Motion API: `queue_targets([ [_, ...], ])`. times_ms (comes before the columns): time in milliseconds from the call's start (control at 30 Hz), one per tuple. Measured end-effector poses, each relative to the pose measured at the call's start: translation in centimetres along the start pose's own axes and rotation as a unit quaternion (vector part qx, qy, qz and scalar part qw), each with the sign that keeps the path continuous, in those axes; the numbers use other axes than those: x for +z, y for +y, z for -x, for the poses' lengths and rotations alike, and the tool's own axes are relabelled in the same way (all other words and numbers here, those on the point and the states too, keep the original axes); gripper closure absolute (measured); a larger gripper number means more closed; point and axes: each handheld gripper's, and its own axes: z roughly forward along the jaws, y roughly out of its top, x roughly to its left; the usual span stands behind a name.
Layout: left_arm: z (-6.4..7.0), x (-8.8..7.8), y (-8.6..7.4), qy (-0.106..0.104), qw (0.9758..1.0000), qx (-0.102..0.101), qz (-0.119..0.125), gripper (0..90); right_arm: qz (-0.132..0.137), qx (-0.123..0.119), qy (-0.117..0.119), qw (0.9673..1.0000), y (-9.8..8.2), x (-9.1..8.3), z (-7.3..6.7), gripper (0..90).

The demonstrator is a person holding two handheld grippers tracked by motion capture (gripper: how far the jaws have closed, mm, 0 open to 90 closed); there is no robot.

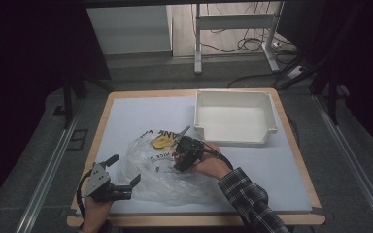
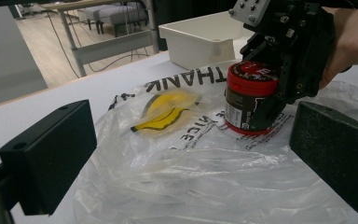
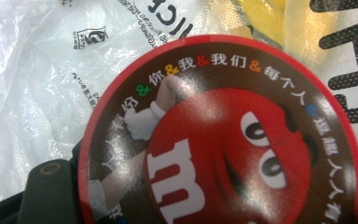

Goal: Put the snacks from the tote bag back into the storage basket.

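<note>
My right gripper (image 1: 183,158) is clamped on the red-lidded candy tub (image 2: 251,97), which stands upright on the clear plastic bag (image 1: 145,170) near the table's middle. From the left gripper view I see dark jaws hugging the tub's far side; how much of its base touches the bag I can't tell. In the high view the tub is mostly hidden beneath my right hand (image 1: 212,165). In the right gripper view the lid is cut off at the bottom edge. My left gripper (image 1: 121,187) sits at about 7 o'clock from the tub, jaws spread wide with nothing between them, at the bag's near edge. The white bin (image 1: 234,119) stands at 1 o'clock, well apart. The bag's yellow print (image 2: 168,112) is crumpled and hard to read.
</note>
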Motion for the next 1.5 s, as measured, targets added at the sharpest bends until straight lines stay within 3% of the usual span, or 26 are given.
queue_targets([
  [367,0.0,0.0,0.0,0.002,1.0,0.002,-0.002,0.5,0.004,-0.004,0.001,1.0,0.0,-0.4,0.0,25.8],
  [533,0.1,0.0,0.0,0.002,1.0,0.004,-0.004,0.5,0.011,-0.002,0.006,0.9999,0.2,-1.4,0.1,25.8],
  [1067,-0.2,-0.1,0.0,0.005,0.9999,-0.006,0.009,0.0,0.01,-0.029,0.001,0.9995,0.7,-3.4,-0.8,25.9],
  [1500,-0.2,-0.2,0.0,0.007,0.9998,-0.008,0.014,0.0,0.011,-0.031,-0.002,0.9995,-0.1,-4.8,-0.4,25.9],
])
